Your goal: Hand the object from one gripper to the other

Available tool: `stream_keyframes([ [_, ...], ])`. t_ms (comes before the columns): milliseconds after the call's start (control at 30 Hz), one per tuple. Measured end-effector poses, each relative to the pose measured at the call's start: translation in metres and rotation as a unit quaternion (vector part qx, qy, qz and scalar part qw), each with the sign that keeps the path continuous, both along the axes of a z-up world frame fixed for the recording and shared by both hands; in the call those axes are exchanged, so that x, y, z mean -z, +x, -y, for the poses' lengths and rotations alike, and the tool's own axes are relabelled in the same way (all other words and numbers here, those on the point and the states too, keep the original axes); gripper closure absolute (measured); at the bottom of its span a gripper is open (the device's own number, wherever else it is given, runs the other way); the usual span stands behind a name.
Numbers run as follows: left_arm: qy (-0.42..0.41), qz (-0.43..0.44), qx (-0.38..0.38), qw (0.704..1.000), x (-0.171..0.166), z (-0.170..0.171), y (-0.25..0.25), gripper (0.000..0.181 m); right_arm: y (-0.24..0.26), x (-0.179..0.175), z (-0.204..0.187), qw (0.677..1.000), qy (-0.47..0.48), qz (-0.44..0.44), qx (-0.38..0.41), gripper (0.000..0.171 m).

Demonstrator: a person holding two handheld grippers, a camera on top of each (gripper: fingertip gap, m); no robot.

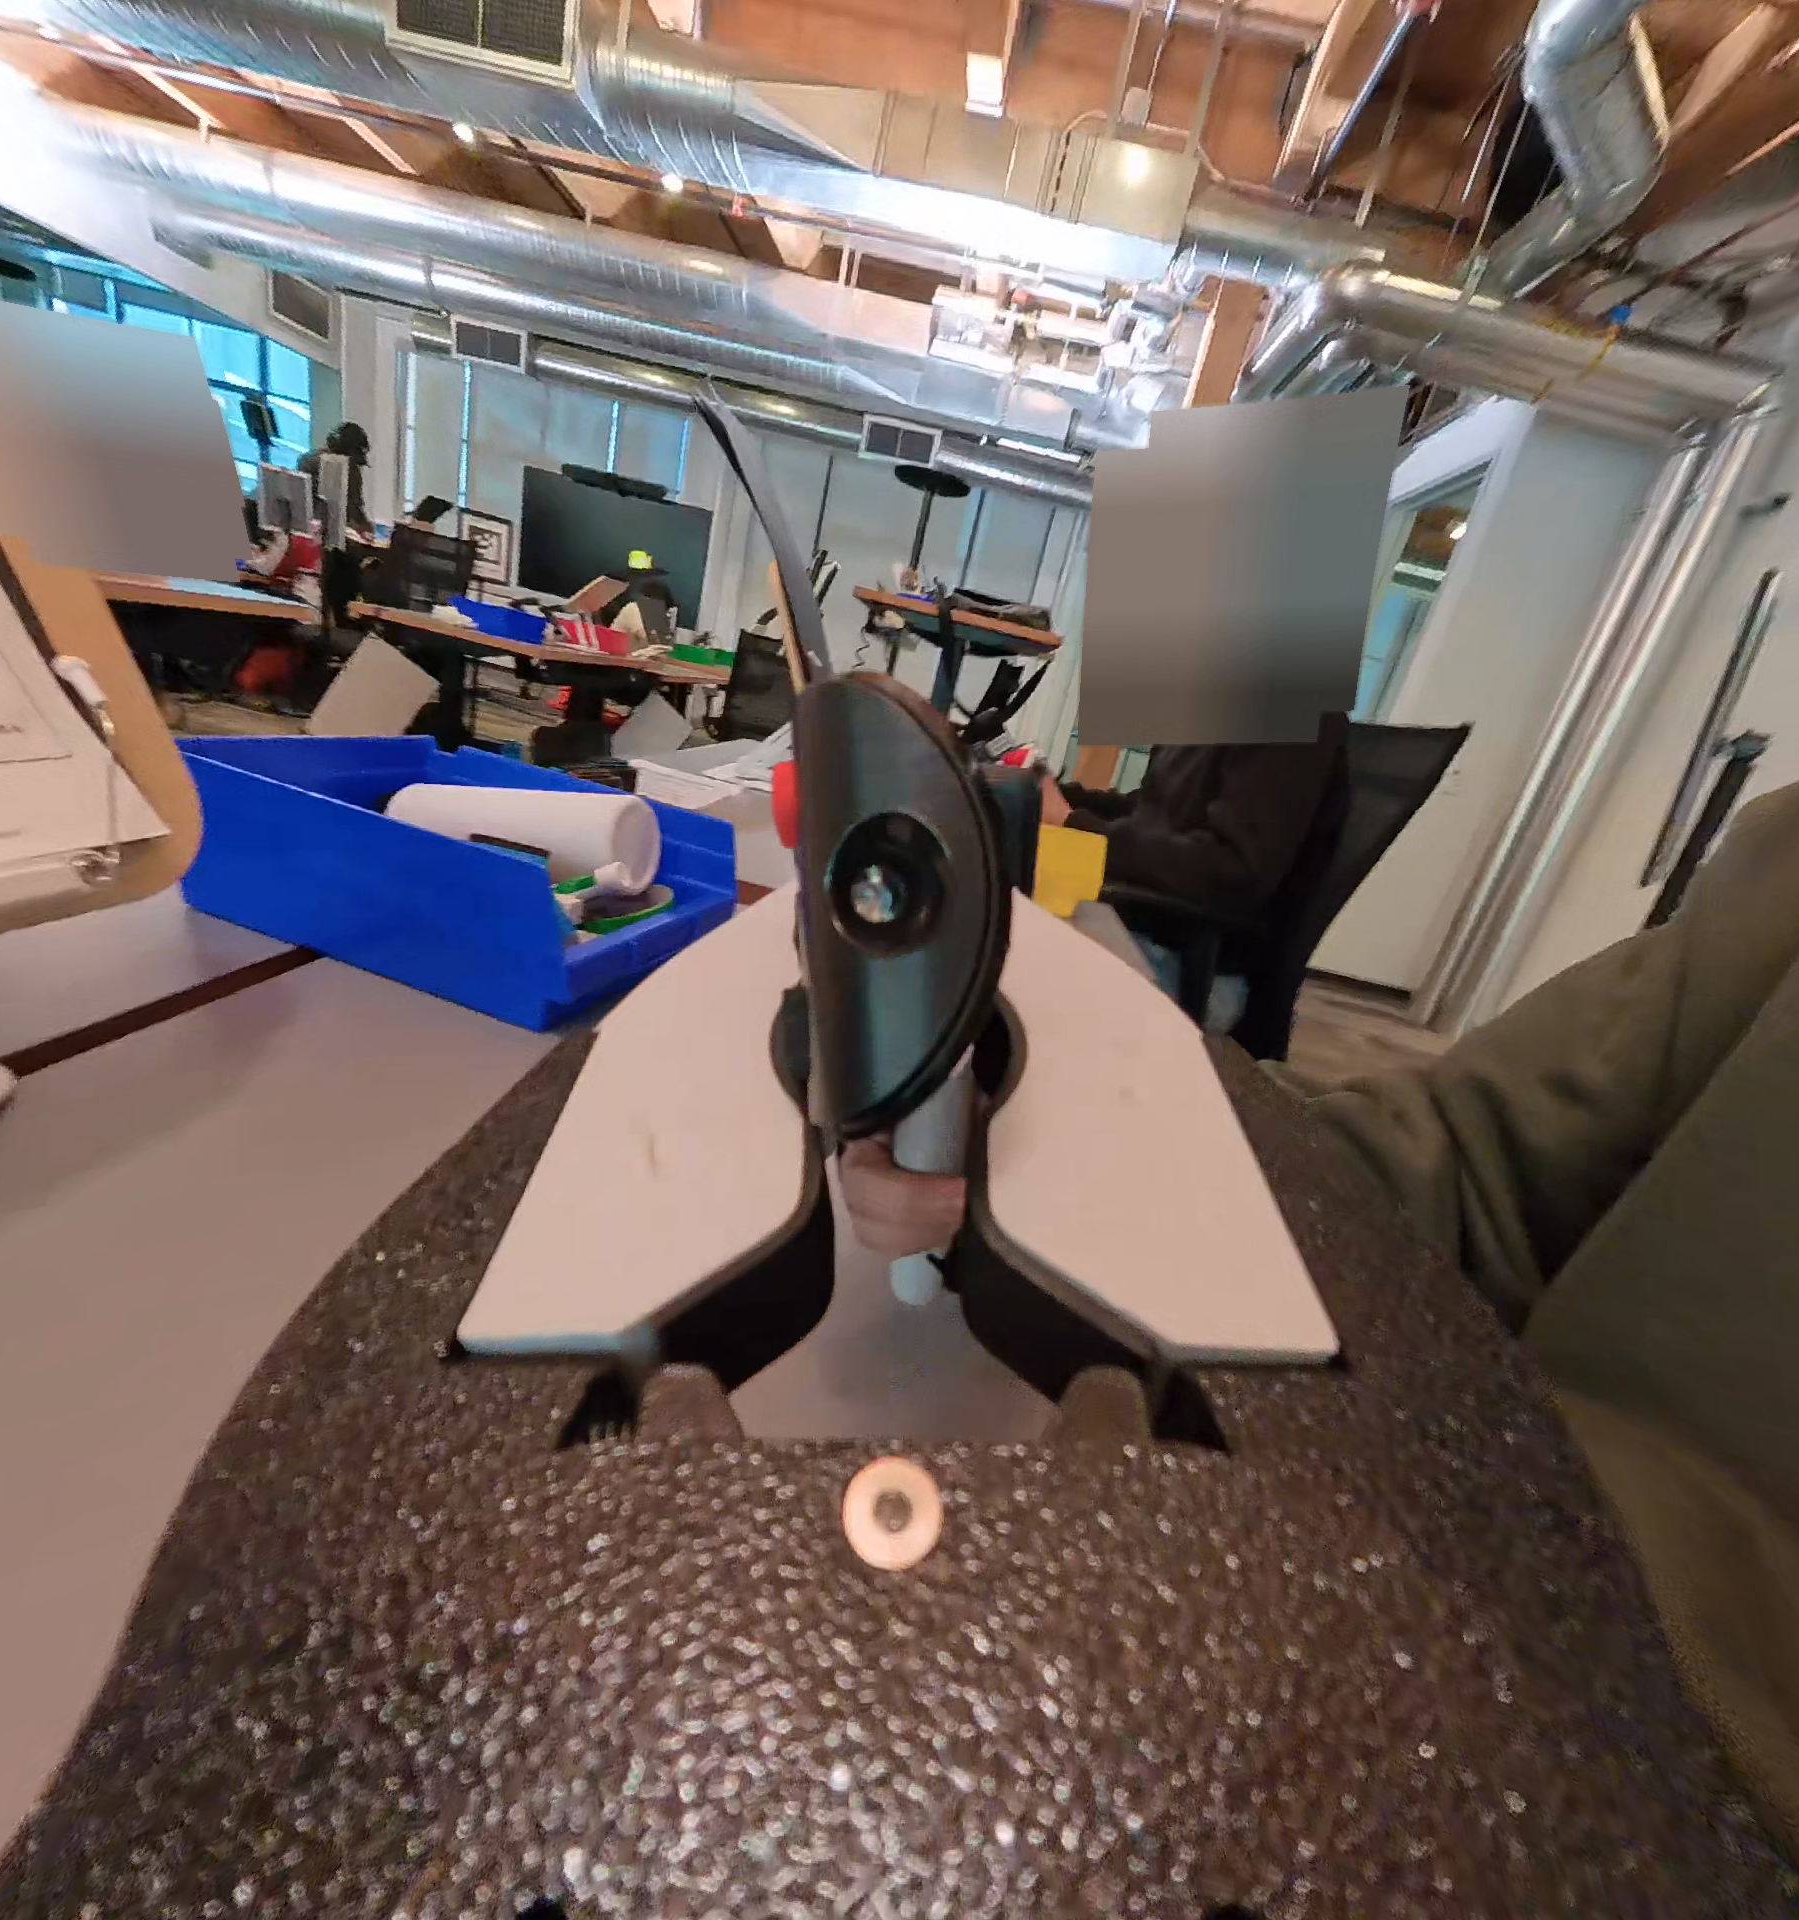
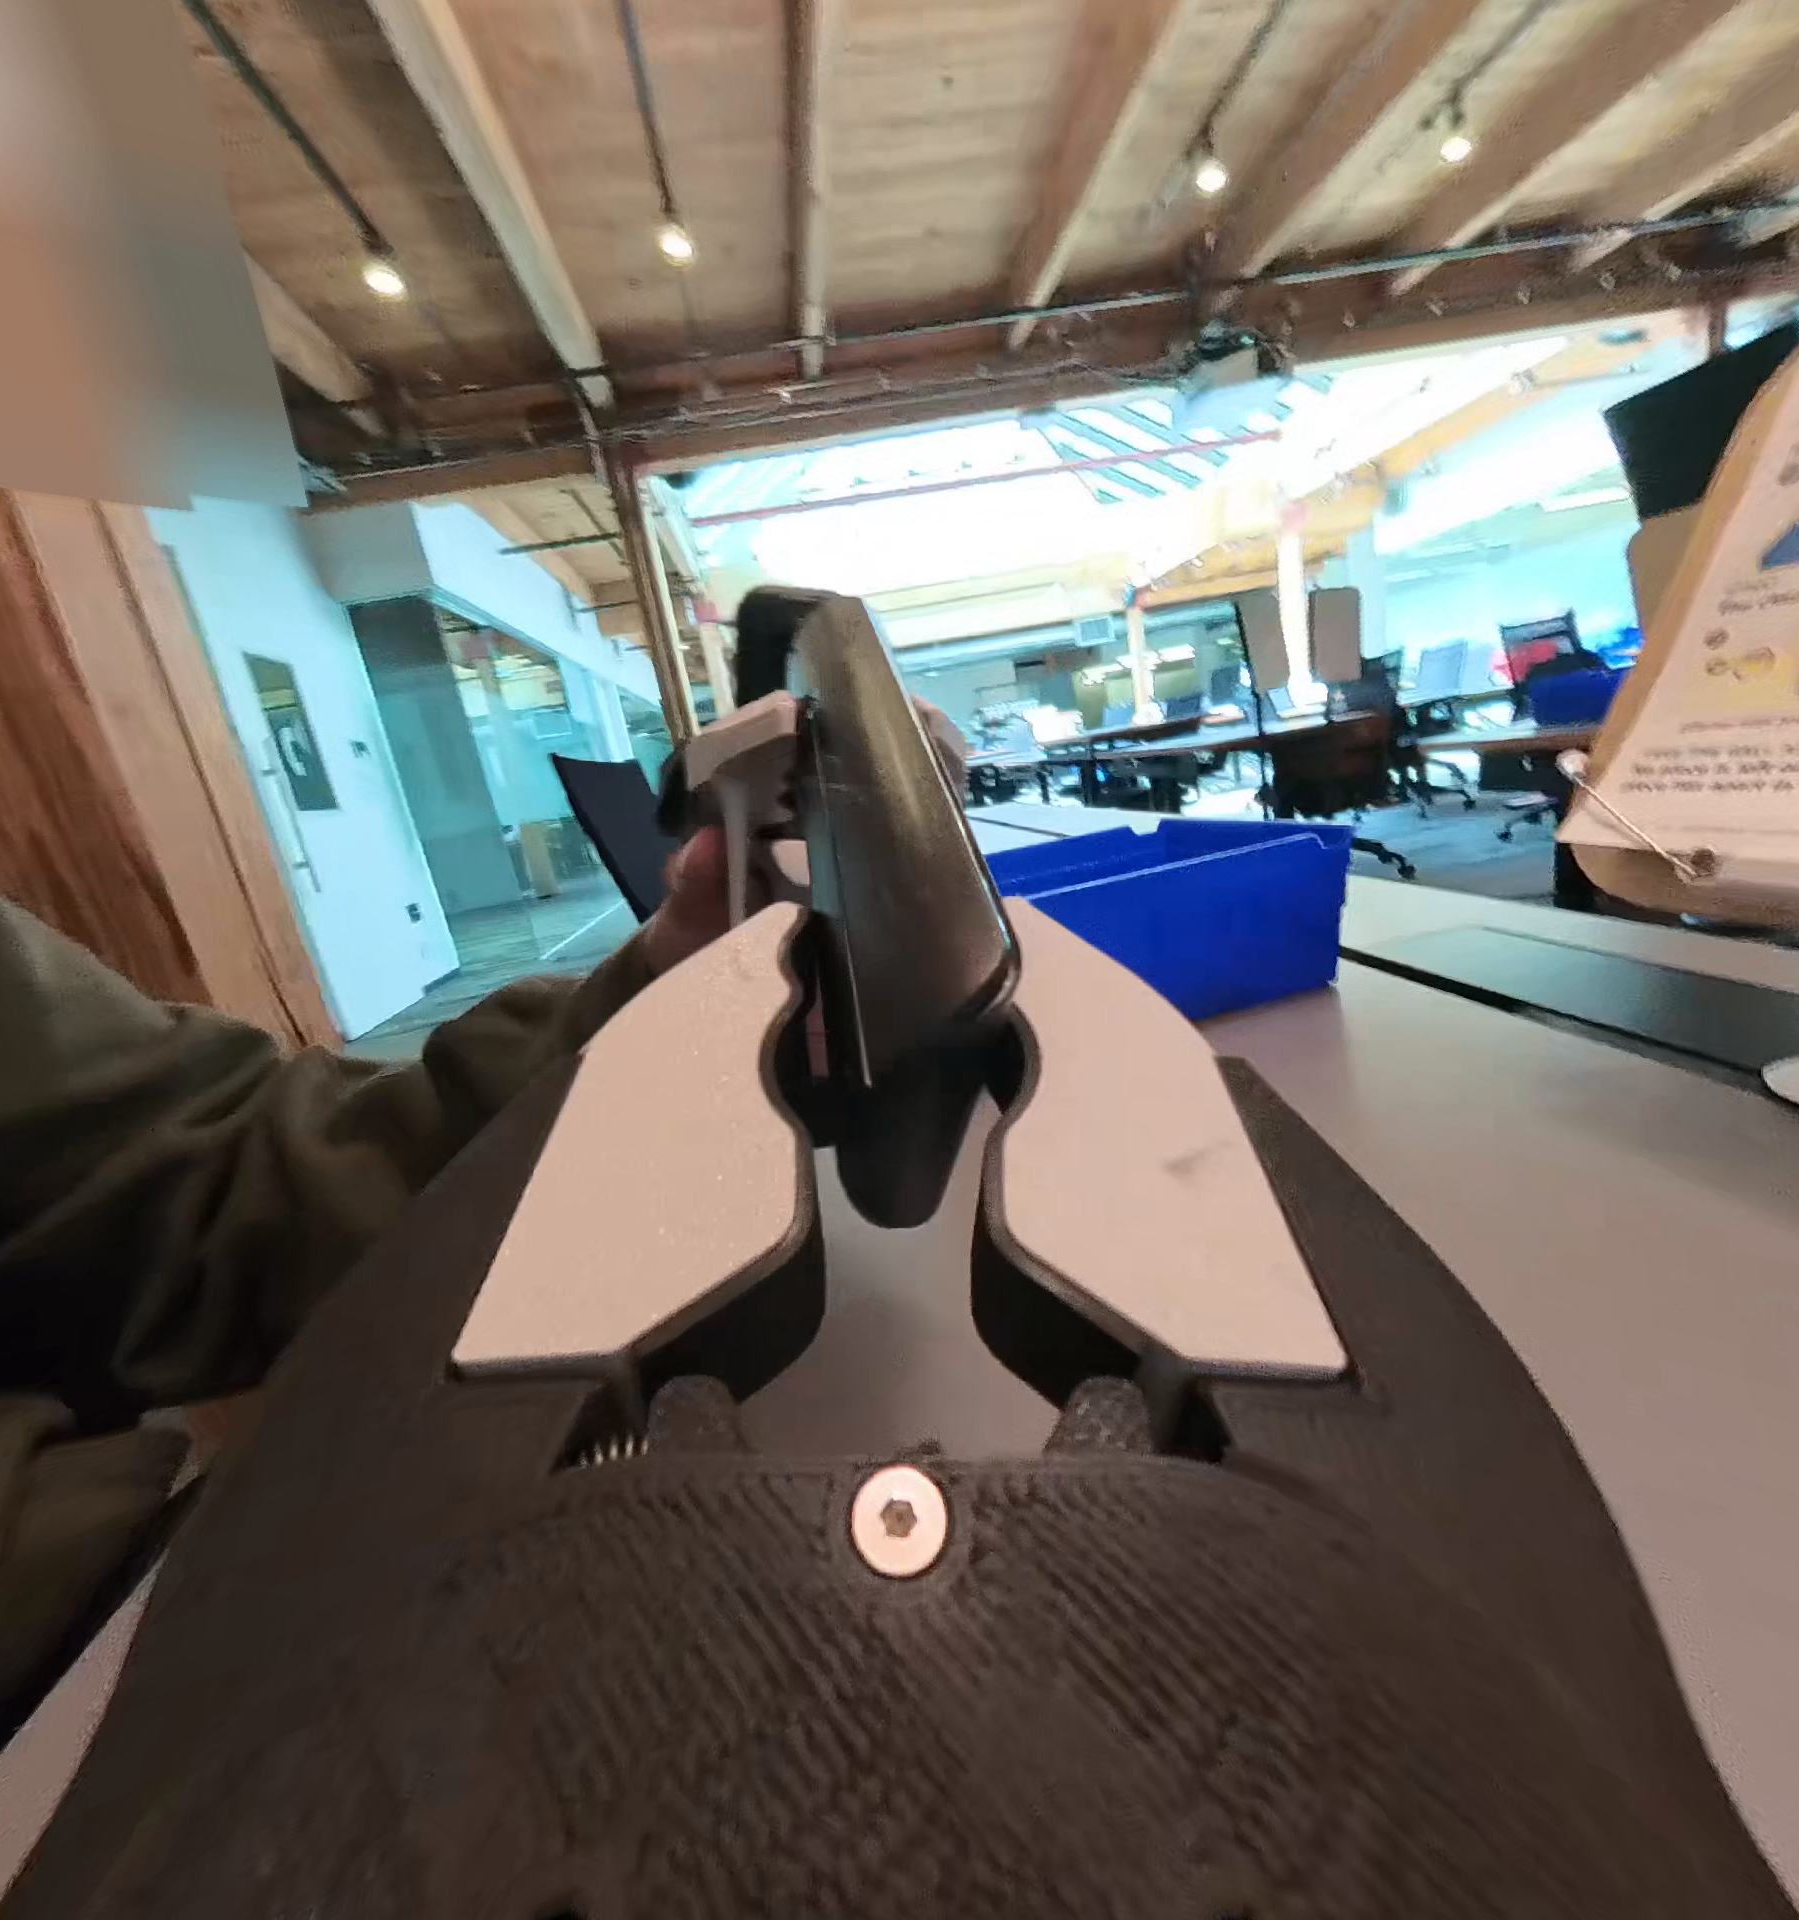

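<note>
A black disc-shaped object with a central screw (image 1: 890,894) stands on edge between the grey pads of my left gripper (image 1: 900,1039), which is shut on it. A thin black strip rises from its top. In the right wrist view the same object (image 2: 905,883) shows edge-on between the pads of my right gripper (image 2: 905,956), which is also closed against it. Both grippers hold it above the grey table (image 1: 199,1195). The left gripper's white parts and a hand (image 2: 739,790) show just behind the object. A hand on a grey handle (image 1: 916,1164) shows below the object.
A blue bin (image 1: 438,883) with a white roll and small items sits on the table to the left; it also shows in the right wrist view (image 2: 1186,914). A clipboard with papers (image 1: 33,758) stands nearby. An olive sleeve (image 1: 1653,1143) is at the right. A seated person (image 1: 1207,821) is behind. There is about 5 cm between the tips of the two grippers.
</note>
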State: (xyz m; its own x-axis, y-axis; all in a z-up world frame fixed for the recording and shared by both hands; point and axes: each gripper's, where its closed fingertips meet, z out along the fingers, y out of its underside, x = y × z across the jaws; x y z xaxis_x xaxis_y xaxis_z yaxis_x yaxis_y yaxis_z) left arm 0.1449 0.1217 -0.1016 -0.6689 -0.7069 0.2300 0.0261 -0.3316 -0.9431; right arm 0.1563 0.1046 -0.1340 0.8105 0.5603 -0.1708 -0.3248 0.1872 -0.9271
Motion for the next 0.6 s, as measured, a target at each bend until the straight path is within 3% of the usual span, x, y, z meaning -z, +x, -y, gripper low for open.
stream_keyframes([
  [67, -0.004, -0.002, 0.015, 1.0, 0.0, 0.002, -0.002, 0.157, -0.005, -0.002, 0.005, 0.999, -0.009, 0.007, -0.036, 0.146],
  [167, 0.067, -0.013, 0.029, 0.997, 0.013, 0.007, -0.009, 0.156, -0.005, 0.001, 0.009, 0.996, -0.045, 0.031, -0.067, 0.147],
  [300, 0.15, -0.036, 0.024, 0.988, 0.024, 0.0, -0.021, 0.127, -0.002, 0.02, 0.017, 0.985, -0.107, 0.111, -0.08, 0.147],
  [333, 0.164, -0.049, 0.026, 0.985, 0.028, -0.001, -0.022, 0.128, -0.001, 0.024, 0.016, 0.983, -0.115, 0.126, -0.074, 0.147],
  [433, 0.186, -0.085, 0.044, 0.978, 0.045, 0.002, -0.02, 0.157, -0.009, 0.031, 0.014, 0.979, -0.121, 0.141, -0.084, 0.147],
  [600, 0.191, -0.088, 0.038, 0.977, 0.047, 0.001, -0.016, 0.16, -0.004, 0.034, 0.011, 0.98, -0.12, 0.145, -0.069, 0.147],
])
